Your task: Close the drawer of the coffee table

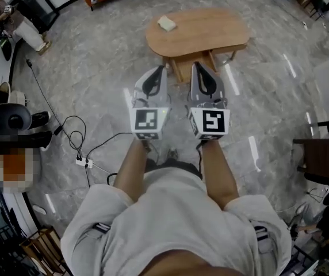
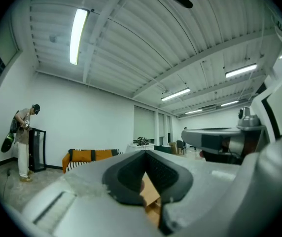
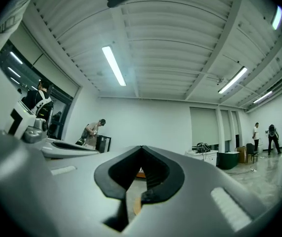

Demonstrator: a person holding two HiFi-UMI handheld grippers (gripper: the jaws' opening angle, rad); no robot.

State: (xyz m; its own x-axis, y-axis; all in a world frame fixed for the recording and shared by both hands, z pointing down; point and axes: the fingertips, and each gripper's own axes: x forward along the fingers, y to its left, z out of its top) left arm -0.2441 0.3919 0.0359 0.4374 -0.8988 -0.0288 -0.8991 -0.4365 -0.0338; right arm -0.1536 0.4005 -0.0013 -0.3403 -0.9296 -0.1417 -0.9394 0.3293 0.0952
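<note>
In the head view, the left claw (image 1: pixel 159 69) and the right claw (image 1: pixel 197 66) are sitting side by side. Both are pressed together and pinching nothing. The wooden coffee table (image 1: pixel 210 33) is standing just ahead of their tips, but I cannot make out its drawer. Bare grey floor (image 1: pixel 95 85) is lying open on both sides of the claws.

In the left gripper view, the jaws are meeting at the tip. The coffee table's brown wood is peeking out right behind them. An orange sofa (image 2: pixel 89 156) is sitting far ahead to the left.

In the right gripper view, the jaws are touching too, with brown wood just beyond.
</note>
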